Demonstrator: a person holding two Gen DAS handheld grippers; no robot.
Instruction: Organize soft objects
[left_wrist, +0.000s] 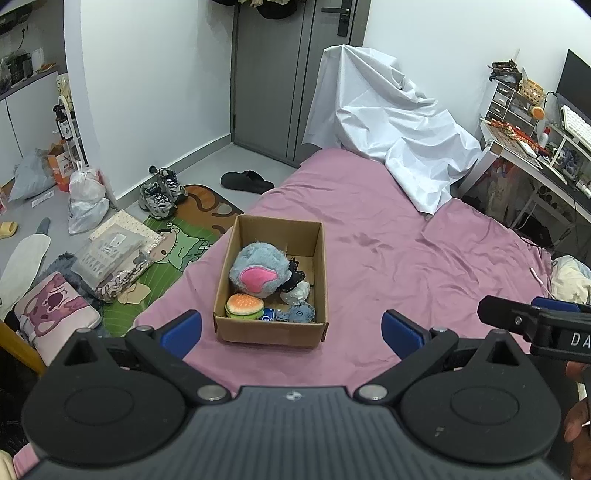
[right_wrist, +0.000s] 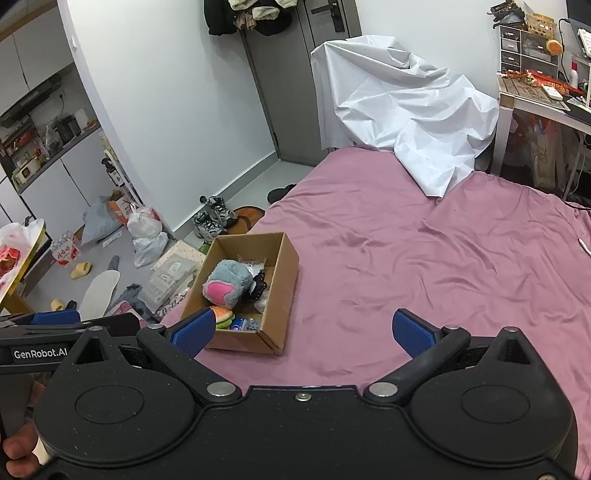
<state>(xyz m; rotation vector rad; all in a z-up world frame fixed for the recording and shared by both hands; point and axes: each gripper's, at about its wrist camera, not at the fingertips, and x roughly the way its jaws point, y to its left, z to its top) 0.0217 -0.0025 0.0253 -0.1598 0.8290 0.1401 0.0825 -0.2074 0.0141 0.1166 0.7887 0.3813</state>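
- On the pink bed sheet (left_wrist: 388, 236), near its left edge: open cardboard box (left_wrist: 271, 328), flaps up, sitting flat.
- Inside the box, biggest of the lot: grey plush toy (left_wrist: 258, 269) with a pink patch, leaning against the left wall.
- Just in front of it, in the near-left corner: burger plush (left_wrist: 244, 305), orange bun over a green layer.
- Beside the burger, along the near wall: small blue item (left_wrist: 267, 314), then a blue knitted toy (left_wrist: 300, 313), touching one another.
- Behind those, toward the right wall: black lacy piece (left_wrist: 295, 273) and a crinkled silvery white bundle (left_wrist: 297, 291); exact type too small to tell.
- Hovering over the sheet just short of the box: left gripper (left_wrist: 291, 330), jaws spread wide and released, nothing between the blue pads.
- Off to the right, over bare sheet: right gripper (right_wrist: 303, 332), jaws likewise spread wide and empty, its left pad overlapping the box's near corner in the right wrist view.
- Farther up the bed: crumpled white sheet (left_wrist: 388, 122) draped over something at the far end.
- Down on the floor at left: grey sneakers (left_wrist: 162, 192), a black slipper (left_wrist: 245, 181), a green cartoon mat (left_wrist: 177, 251), plastic bags (left_wrist: 86, 201).
- At far right: cluttered bench (left_wrist: 532, 147) with drawers and a keyboard.
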